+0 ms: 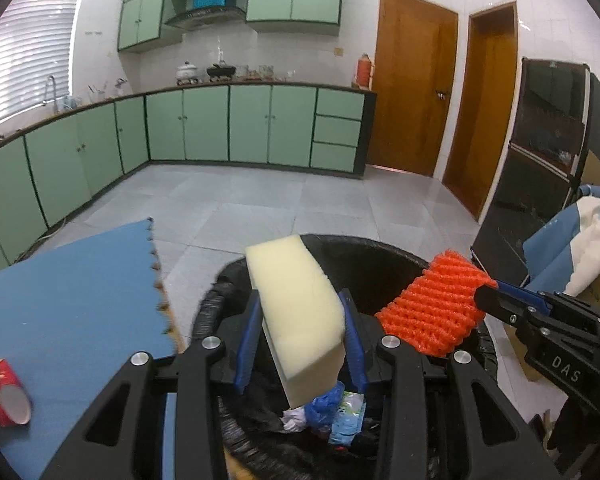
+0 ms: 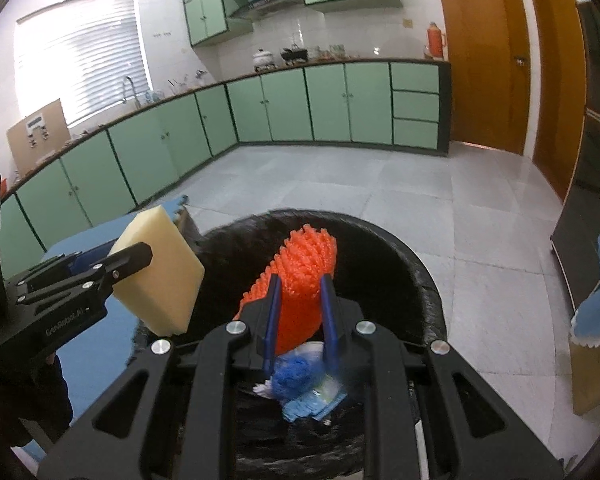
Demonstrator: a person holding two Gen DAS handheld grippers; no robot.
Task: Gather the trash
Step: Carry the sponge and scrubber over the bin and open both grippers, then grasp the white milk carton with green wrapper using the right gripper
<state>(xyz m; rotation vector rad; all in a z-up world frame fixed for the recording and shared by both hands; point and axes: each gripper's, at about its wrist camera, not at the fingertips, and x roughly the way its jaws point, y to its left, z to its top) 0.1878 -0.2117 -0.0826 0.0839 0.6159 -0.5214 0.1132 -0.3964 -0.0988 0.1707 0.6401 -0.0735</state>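
Both-handed, I held trash over the black-lined bin (image 1: 400,256).
My left gripper (image 1: 302,332) had its jaws clamped on the cream foam block (image 1: 300,312); my right gripper (image 2: 300,312) pinched the orange mesh (image 2: 304,276), both hanging above wrappers (image 2: 312,400) inside, beside the blue mat (image 1: 72,292).

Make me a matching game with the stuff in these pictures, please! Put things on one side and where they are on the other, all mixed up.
Things:
1. foam block
2. orange net
3. red paper cup
4. blue bag

Places:
A. lying on the blue mat
B. down inside the trash bin
C. pinched in the left gripper
D. pinched in the right gripper

Pairs: 1-C, 2-D, 3-A, 4-B
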